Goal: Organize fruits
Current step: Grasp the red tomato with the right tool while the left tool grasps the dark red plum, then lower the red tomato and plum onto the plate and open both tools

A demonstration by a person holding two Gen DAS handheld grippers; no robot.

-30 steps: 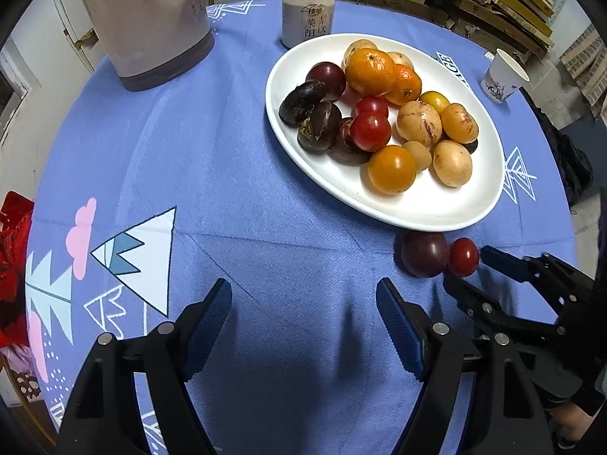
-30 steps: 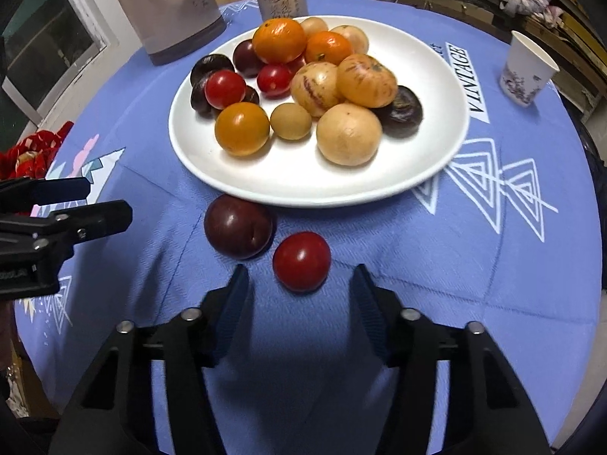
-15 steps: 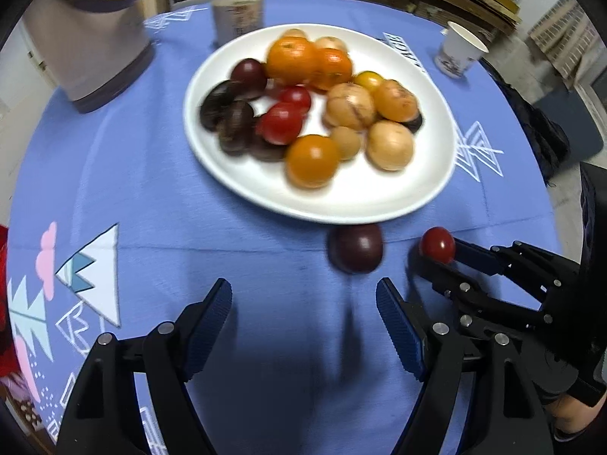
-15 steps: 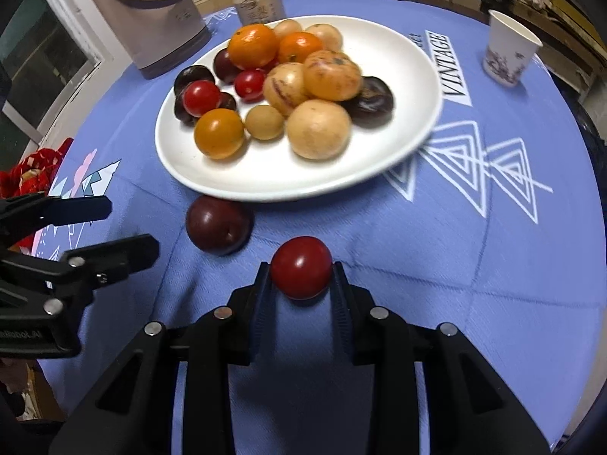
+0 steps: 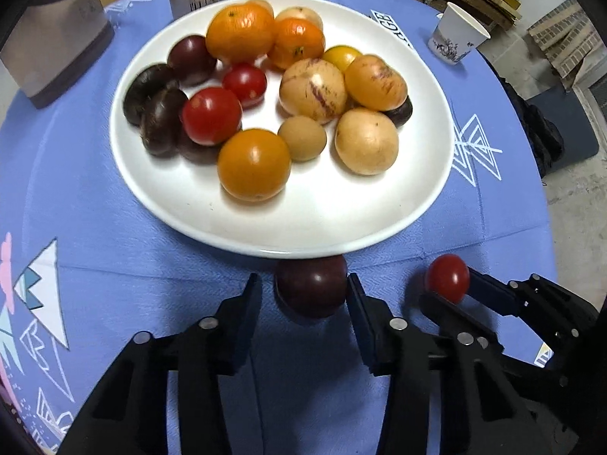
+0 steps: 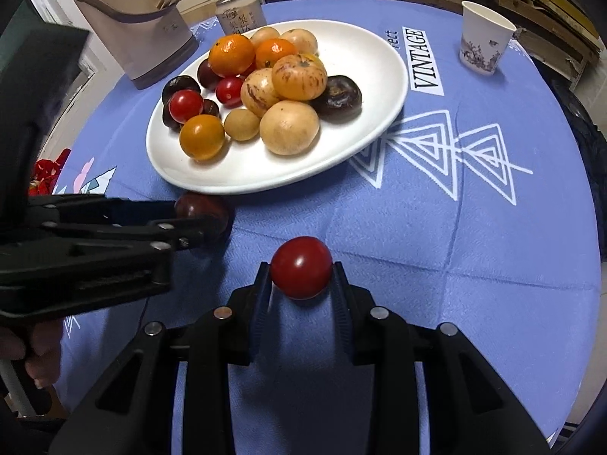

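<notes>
Near edge of the table, just below the plate rim: two loose fruits sit here, each between one claw's fingers.
Plum point(image 5: 311, 288): dark, on the cloth, touching the plate's near rim; it lies between the fingers of the left claw point(image 5: 303, 295), which have just been closing. The right finger touches it, while a sliver of cloth shows at the left one, so the grasp looks unfinished.
Tomato point(image 6: 301, 267): small and red, clenched at its widest part by the right claw point(image 6: 301, 276); it looks raised just off the cloth, likely bound for the plate.
Plate point(image 5: 322, 223): white, its near part bare, probably where both fruits will go.
Sorted groups: dark plums left, red tomatoes middle, oranges at the back, pale speckled fruits right, so like goes with like.
Bystanders: can point(image 6: 241, 11), paper cup point(image 6: 483, 43) and beige jug point(image 6: 140, 34) stand well apart, behind the plate.
</notes>
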